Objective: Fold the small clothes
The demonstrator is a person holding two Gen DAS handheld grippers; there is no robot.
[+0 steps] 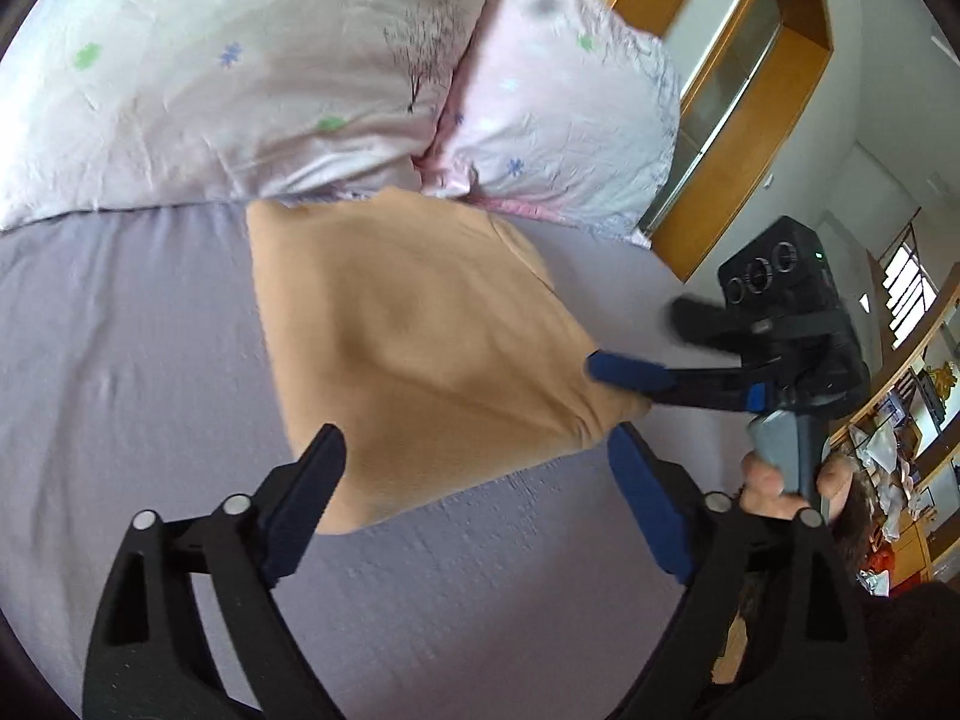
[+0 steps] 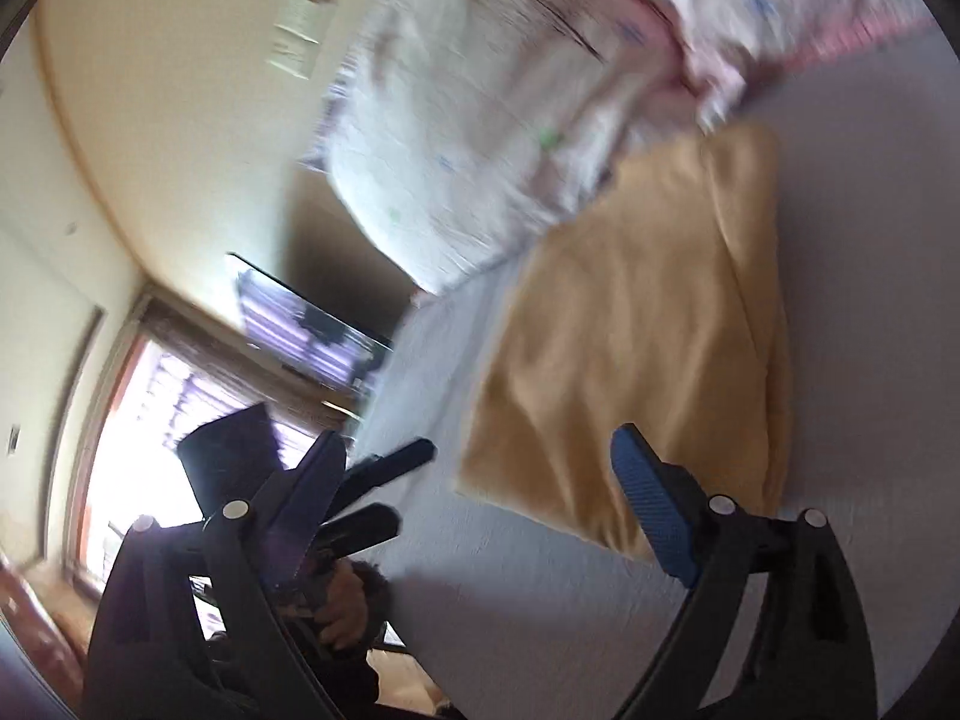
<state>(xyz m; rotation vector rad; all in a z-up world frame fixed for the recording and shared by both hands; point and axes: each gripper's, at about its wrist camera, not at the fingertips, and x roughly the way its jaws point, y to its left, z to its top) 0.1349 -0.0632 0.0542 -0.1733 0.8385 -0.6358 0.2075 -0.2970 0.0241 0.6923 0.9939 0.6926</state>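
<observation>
A tan folded garment [image 1: 420, 330] lies flat on the lilac bed sheet [image 1: 120, 360], its far edge near the pillows. It also shows in the right wrist view [image 2: 636, 336]. My left gripper [image 1: 474, 468] is open and empty, its fingers spread just above the garment's near edge. My right gripper [image 2: 480, 468] is open and empty, hovering beside the garment's near corner. In the left wrist view the right gripper [image 1: 642, 342] comes in from the right with its blue finger [image 1: 630, 373] over the garment's right corner. The left gripper [image 2: 390, 492] shows in the blurred right wrist view.
Two pale floral pillows [image 1: 252, 72] [image 1: 564, 114] lie along the head of the bed. A wooden headboard frame [image 1: 738, 138] stands at the right. A cluttered shelf [image 1: 900, 420] sits beyond the bed's right edge. A window [image 2: 156, 408] shows at the left.
</observation>
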